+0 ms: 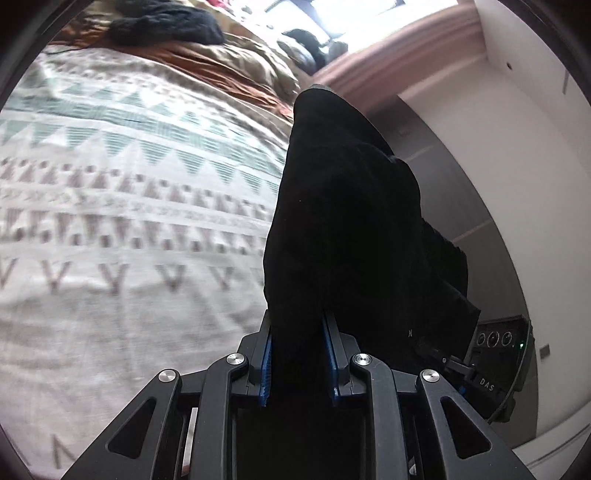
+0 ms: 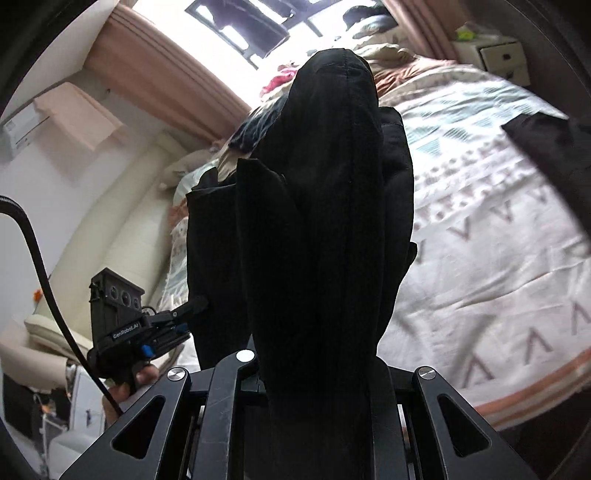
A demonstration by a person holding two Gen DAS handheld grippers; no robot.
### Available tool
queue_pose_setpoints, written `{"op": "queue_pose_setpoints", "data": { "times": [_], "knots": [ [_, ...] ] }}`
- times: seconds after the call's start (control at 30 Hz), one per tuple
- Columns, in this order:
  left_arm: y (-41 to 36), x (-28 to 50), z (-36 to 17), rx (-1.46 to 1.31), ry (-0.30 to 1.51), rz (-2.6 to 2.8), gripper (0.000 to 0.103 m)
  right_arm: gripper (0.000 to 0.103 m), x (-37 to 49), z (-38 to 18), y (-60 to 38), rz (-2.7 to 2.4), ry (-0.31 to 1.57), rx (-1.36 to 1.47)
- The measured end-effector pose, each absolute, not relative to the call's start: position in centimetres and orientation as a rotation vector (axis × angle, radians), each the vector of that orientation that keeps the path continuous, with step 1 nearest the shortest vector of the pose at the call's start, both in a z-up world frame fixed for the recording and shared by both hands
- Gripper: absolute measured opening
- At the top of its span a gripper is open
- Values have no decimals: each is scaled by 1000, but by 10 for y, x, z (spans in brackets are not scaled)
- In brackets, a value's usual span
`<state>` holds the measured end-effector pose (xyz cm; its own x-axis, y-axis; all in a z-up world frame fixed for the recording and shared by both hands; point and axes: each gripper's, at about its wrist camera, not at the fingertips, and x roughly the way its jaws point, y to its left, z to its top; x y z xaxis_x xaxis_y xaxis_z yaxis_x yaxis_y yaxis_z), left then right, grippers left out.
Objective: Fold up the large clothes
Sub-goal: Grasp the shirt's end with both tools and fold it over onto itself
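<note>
A large black garment (image 1: 347, 206) hangs bunched in front of the left wrist camera, above a bed. My left gripper (image 1: 299, 350) is shut on it, and black cloth fills the gap between the blue pads (image 1: 266, 354). In the right wrist view the same black garment (image 2: 317, 206) drapes over my right gripper (image 2: 317, 373), which is shut on it; its fingertips are hidden under the cloth. The left gripper (image 2: 184, 314) also shows at the lower left of the right view, held by a hand (image 2: 144, 376) and pinching an edge of the garment.
A bed with a patterned white, green and brown cover (image 1: 110, 206) lies below both grippers. A dark heap of clothes (image 1: 166, 22) and brown bedding (image 1: 229, 70) sit at its far end. Pink curtains (image 2: 159, 62), a window, a white wall (image 1: 498, 155) and a bedside cabinet (image 2: 498, 55) surround it.
</note>
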<state>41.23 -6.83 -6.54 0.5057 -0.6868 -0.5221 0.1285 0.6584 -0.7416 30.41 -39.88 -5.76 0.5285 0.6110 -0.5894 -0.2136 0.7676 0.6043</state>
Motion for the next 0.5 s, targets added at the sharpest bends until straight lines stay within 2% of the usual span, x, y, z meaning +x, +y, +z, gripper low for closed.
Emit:
{"op": "queue_pose_setpoints", "data": {
  "times": [0.5],
  "knots": [
    [-240, 482, -53, -606, 1018, -662, 24, 18, 312, -5, -551, 378, 857, 414]
  ]
}}
